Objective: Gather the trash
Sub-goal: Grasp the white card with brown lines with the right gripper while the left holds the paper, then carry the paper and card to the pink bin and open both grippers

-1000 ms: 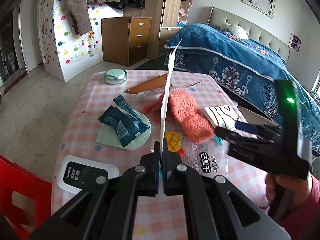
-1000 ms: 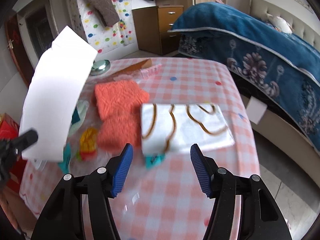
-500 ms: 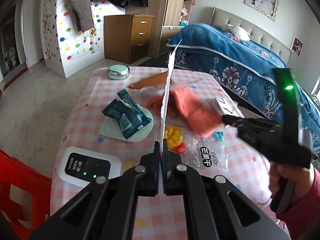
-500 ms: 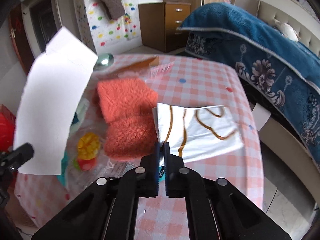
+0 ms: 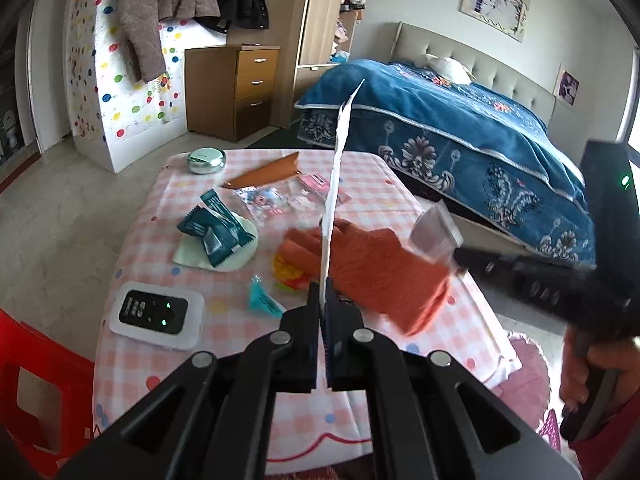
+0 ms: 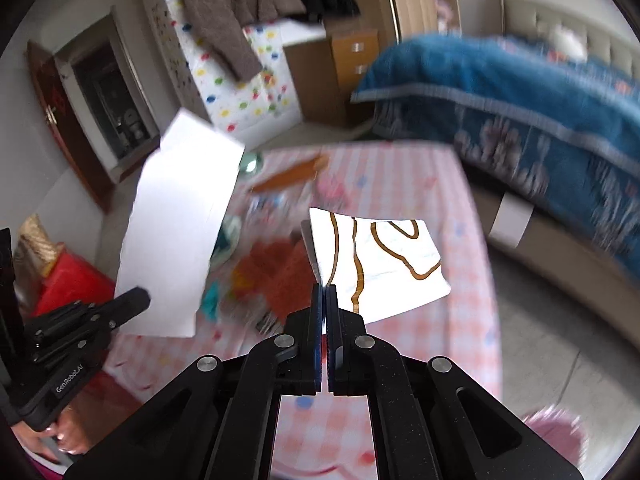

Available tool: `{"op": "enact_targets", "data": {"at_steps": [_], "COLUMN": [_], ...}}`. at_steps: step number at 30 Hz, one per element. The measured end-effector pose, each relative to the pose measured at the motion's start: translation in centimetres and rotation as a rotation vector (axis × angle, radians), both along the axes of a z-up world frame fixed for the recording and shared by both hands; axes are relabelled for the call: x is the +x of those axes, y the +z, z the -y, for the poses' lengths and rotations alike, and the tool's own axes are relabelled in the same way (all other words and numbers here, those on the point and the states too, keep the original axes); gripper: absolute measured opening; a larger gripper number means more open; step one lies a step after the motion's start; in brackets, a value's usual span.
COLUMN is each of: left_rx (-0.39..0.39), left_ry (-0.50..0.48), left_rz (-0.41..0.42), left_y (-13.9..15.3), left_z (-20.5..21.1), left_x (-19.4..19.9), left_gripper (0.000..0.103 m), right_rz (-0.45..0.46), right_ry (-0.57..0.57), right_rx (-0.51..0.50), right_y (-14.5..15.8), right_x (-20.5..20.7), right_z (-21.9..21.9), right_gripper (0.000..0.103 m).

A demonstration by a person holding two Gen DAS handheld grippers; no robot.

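Note:
My left gripper (image 5: 322,286) is shut on a white paper sheet (image 5: 338,168), seen edge-on in the left wrist view and as a broad white sheet (image 6: 180,232) in the right wrist view. My right gripper (image 6: 324,292) is shut on a white wrapper with brown lines (image 6: 380,264), lifted above the pink checked table (image 6: 452,320). The right gripper (image 5: 460,254) shows at the right of the left wrist view with the wrapper (image 5: 434,232) blurred at its tip. On the table lie teal snack packets (image 5: 214,228), a small teal wrapper (image 5: 262,300) and a yellow-red wrapper (image 5: 290,274).
An orange knitted cloth (image 5: 380,268), a white device with green lights (image 5: 156,312), a silver round tin (image 5: 206,160), a brown sheath (image 5: 266,174) and clear packets (image 5: 264,200) lie on the table. A red stool (image 5: 36,380) stands at left, a blue bed (image 5: 460,132) at right.
My right gripper closed on the white wrapper with brown lines and lifted it off the table. Both grippers have risen; the left still holds the paper sheet.

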State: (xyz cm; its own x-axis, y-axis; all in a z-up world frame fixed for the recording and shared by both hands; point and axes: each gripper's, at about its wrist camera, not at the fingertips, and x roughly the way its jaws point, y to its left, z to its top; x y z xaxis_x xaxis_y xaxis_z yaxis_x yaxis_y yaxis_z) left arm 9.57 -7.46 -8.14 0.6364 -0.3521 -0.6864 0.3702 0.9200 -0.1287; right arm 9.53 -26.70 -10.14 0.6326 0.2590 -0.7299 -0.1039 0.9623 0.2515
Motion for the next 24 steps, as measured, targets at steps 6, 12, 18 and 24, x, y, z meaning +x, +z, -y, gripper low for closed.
{"op": "enact_targets", "data": {"at_steps": [6, 12, 18, 24], "left_rx": [0.022, 0.022, 0.017, 0.017], "left_ry": [-0.005, -0.007, 0.001, 0.000], "left_rz": [-0.027, -0.038, -0.043, -0.051], "left_y": [-1.0, -1.4, -1.6, -1.8], "left_z": [0.3, 0.3, 0.2, 0.2], "left_x": [-1.1, -1.3, -1.1, -1.0], "left_gripper": [0.000, 0.000, 0.000, 0.000], "right_rz": [-0.065, -0.068, -0.019, -0.052], "right_ry": [0.006, 0.011, 0.032, 0.062], "right_rx": [-0.081, -0.163, -0.239, -0.291], "right_y": [-3.1, -4.3, -4.3, -5.2], "right_x": [-1.3, -2.1, -2.1, 0.2], "right_z": [-1.3, -2.5, -3.6, -5.3], "right_gripper": [0.006, 0.020, 0.039, 0.039]}}
